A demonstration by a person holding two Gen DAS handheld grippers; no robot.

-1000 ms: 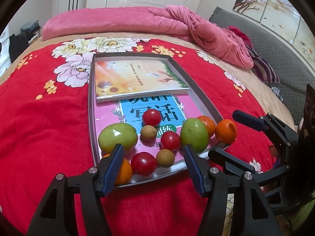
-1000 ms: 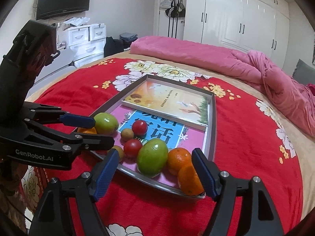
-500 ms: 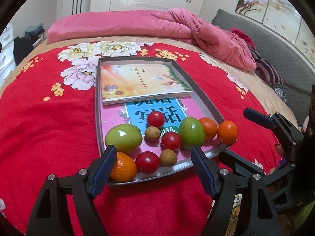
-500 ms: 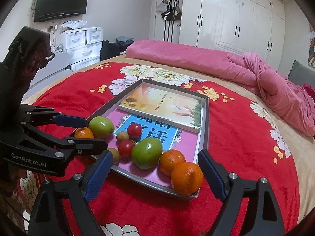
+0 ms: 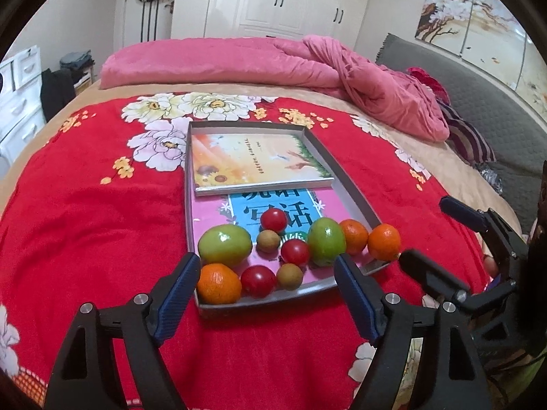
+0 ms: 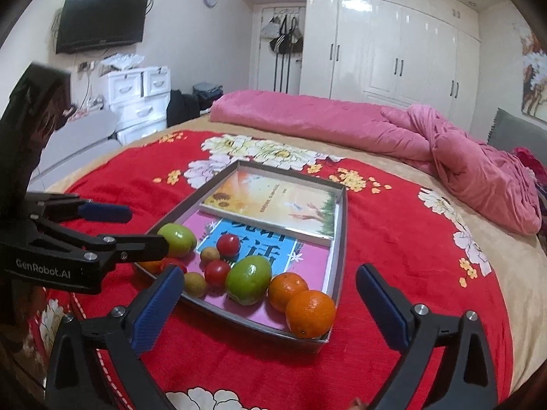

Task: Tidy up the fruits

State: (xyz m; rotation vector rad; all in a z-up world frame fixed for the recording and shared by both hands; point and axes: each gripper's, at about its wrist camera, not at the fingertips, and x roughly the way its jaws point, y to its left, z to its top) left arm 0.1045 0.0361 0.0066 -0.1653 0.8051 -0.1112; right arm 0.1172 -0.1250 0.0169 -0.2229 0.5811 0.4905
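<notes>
Left claw (image 6: pixel 142 229) arm reads "GenRobot.AI", jaws opening, empty.

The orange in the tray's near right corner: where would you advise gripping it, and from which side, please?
Grip the orange across its widest middle, coming from above. The tray walls hem two sides and another orange touches it, so a level approach looks blocked. The right gripper, jaws opening and empty, is nearest.

Readable text in the bedroom scene

"GenRobot.AI" is printed in white on the left gripper (image 6: pixel 102 227); large Chinese characters, including "话", are seen on the blue-and-pink book (image 5: pixel 277 210) in the tray.
</notes>
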